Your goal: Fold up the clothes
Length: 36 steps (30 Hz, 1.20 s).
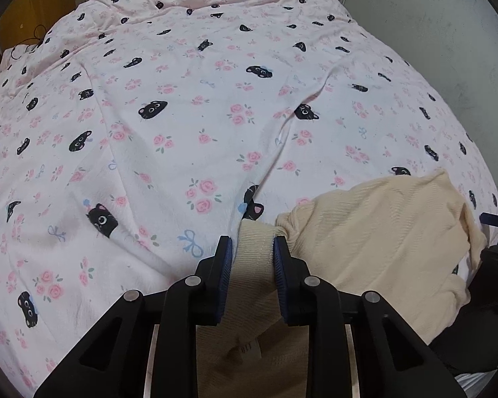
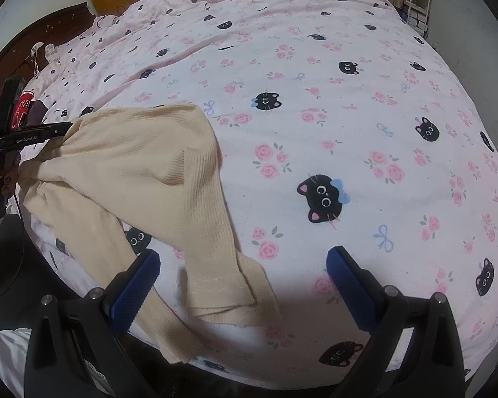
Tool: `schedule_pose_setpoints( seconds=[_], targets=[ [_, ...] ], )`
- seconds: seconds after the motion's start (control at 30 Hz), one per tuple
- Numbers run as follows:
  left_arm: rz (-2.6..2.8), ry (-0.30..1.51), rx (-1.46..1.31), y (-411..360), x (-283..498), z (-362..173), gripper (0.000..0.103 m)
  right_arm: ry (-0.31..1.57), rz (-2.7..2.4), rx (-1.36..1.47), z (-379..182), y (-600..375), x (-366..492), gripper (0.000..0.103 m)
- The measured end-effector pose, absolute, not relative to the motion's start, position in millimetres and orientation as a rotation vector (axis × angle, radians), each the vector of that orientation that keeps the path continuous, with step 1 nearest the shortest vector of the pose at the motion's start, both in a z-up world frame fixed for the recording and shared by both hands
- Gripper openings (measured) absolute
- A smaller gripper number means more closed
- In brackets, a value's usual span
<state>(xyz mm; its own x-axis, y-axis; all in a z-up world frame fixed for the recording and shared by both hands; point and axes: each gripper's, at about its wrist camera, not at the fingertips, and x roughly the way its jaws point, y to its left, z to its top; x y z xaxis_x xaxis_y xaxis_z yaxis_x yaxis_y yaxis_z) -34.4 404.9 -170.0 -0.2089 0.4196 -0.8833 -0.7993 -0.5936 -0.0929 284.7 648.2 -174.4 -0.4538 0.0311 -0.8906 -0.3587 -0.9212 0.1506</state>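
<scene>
Left wrist view: your left gripper (image 1: 252, 248) points steeply down at the bed, and its two blue pads pinch a ribbed band of the cream sweater (image 1: 375, 232) between them. The band fills the gap between the fingers, and a small white label (image 1: 249, 348) shows on the cloth lower down, close under the camera. Right of the right finger the rest of the sweater spreads in a loose heap over the pink bedsheet (image 1: 182, 116), printed with black cat faces and roses. Past that heap, at the far right edge, part of your other gripper is visible. Right wrist view: your right gripper (image 2: 242, 272) has its fingers spread wide, pads touching nothing. One folded end of the sweater (image 2: 132, 172) lies between the fingers, nearer the left finger (image 2: 136, 285), flat on the bedsheet (image 2: 365, 116). The cloth runs up and away beyond the left finger, bunched where your left gripper (image 2: 63, 129) grips it at the far left edge. Ahead of the right finger (image 2: 348, 285) there is only sheet.
</scene>
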Motion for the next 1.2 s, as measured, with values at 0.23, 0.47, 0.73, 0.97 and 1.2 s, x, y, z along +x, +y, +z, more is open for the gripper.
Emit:
schedule_pose_setpoints(
  seconds=[0.23, 0.47, 0.73, 0.97, 1.2],
  targets=[
    [1.954, 0.521, -1.139, 403.4, -21.2, -155.5, 0.011, 0.465, 2.448, -1.497, -174.3, 646.2, 285.5, 0.102],
    [2.099, 0.36, -1.031, 359.2, -20.7, -104.1, 0.006, 0.487, 2.446, -1.486, -173.6, 650.8, 289.3, 0.102],
    [2.231, 0.224, -0.956, 316.7, -30.9, -68.9, 0.006, 0.469, 2.464, -1.514, -172.7, 645.2, 287.4, 0.102],
    [2.215, 0.226, -0.97, 319.0, -22.2, -79.6, 0.006, 0.358, 2.504, -1.571, -171.6, 624.1, 288.9, 0.101],
    [2.197, 0.234, -0.976, 322.5, -11.0, -82.3, 0.007, 0.54, 2.59, -1.592, -172.1, 623.1, 285.0, 0.074]
  ],
)
